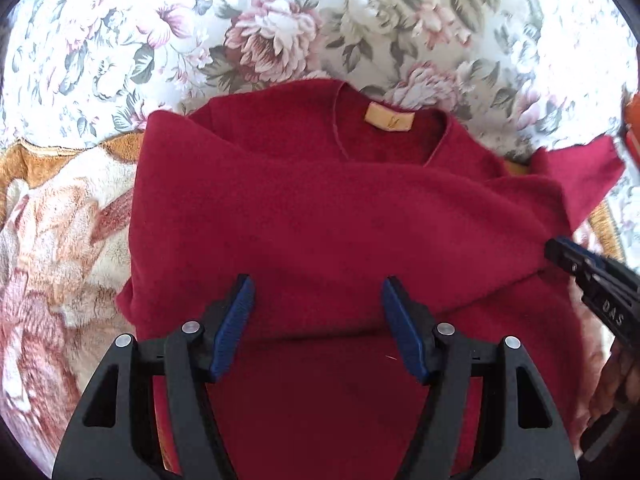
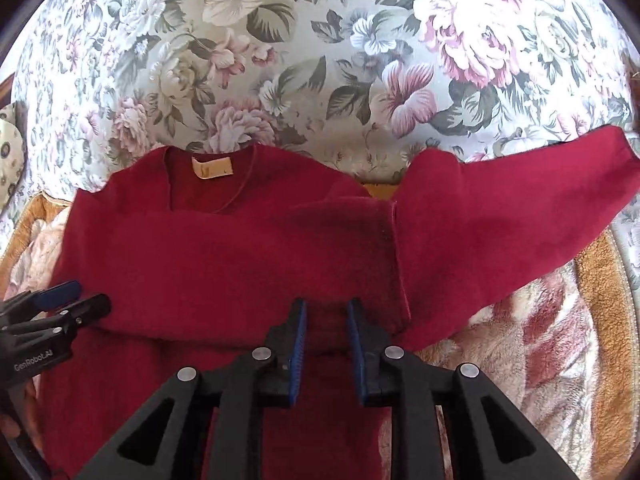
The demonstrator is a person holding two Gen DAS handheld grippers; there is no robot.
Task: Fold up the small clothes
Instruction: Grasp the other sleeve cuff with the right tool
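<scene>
A small dark red sweater point(image 1: 320, 216) lies face up, neck hole with a tan label point(image 1: 389, 117) at the far end. Its left sleeve is folded across the chest; the cuff lies near the right side point(image 2: 376, 240). The right sleeve point(image 2: 520, 192) stretches out to the right. My left gripper point(image 1: 318, 300) is open and empty over the lower body of the sweater. My right gripper point(image 2: 326, 320) is open with a narrower gap, hovering just above the folded sleeve's cuff end; it also shows at the right edge of the left wrist view point(image 1: 560, 252).
The sweater rests on a fuzzy orange, cream and red blanket point(image 1: 60, 240), which lies on a floral sheet point(image 2: 320, 60). An orange object point(image 1: 632, 124) peeks in at the right edge.
</scene>
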